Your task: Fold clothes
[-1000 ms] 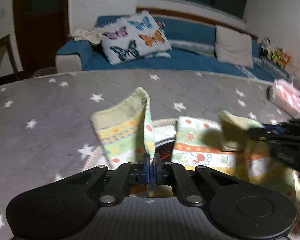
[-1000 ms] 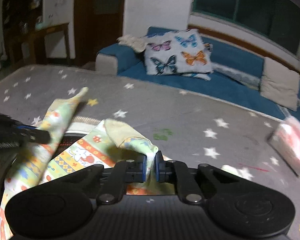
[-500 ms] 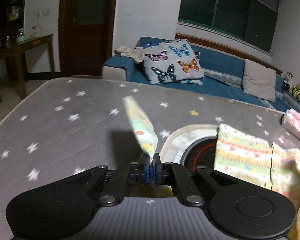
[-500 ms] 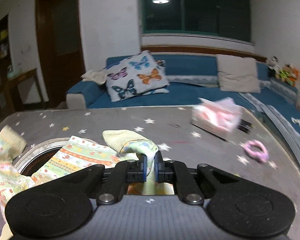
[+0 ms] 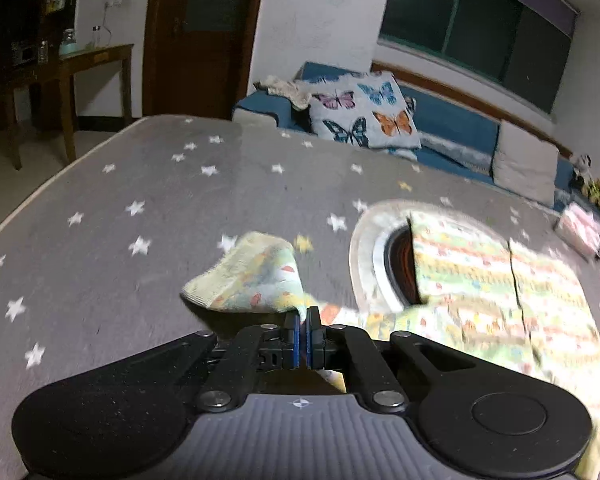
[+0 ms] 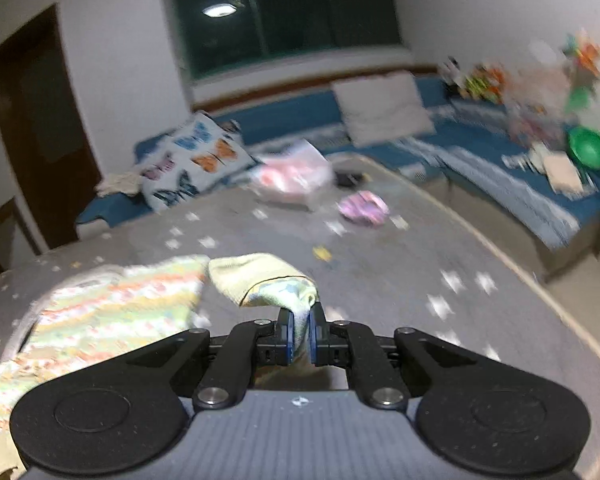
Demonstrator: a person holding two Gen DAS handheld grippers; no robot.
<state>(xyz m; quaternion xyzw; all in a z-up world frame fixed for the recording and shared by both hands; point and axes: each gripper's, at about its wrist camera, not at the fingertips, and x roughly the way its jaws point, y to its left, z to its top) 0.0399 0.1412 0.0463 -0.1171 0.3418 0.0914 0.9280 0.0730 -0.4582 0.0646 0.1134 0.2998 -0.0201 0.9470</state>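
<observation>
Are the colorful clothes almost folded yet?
Not yet. The left gripper and right gripper each pinch a corner of the patterned garment, which looks partly doubled over on the starry cover. Laying it flat and the final folds remain.

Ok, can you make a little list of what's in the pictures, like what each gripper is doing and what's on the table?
left gripper: shut on a corner of the patterned garment
right gripper: shut on another corner of it
garment: colourful stripes, partly spread on the starry grey tablecloth
under garment: round white-rimmed thing, partly covered
also on table: pink packet, small pink item
behind: blue sofa, butterfly pillow
</observation>
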